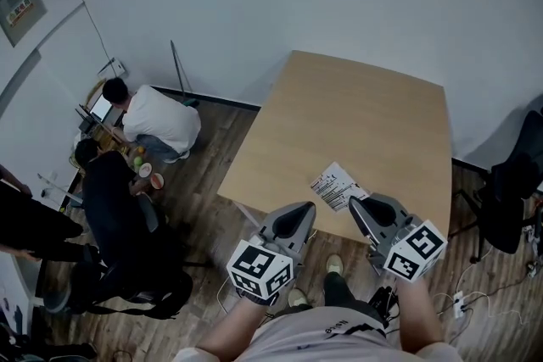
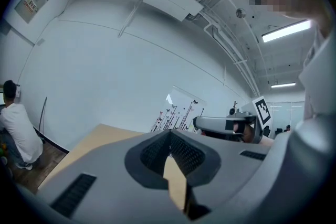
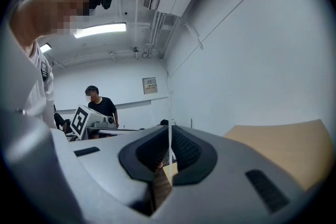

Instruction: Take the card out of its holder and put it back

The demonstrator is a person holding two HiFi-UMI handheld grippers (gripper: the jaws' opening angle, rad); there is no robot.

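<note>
office: desk [image 1: 356, 131], office chair [image 1: 509, 191]

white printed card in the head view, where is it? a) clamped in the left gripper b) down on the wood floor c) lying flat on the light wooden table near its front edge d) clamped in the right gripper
c: the white printed card lies flat on the light wooden table near its front edge, just ahead of the left gripper and right gripper, and neither holds it.

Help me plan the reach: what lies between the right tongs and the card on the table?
Nothing. In the head view the right tongs, shut, hang just at the near edge of the card, with only bare table around it.
</note>
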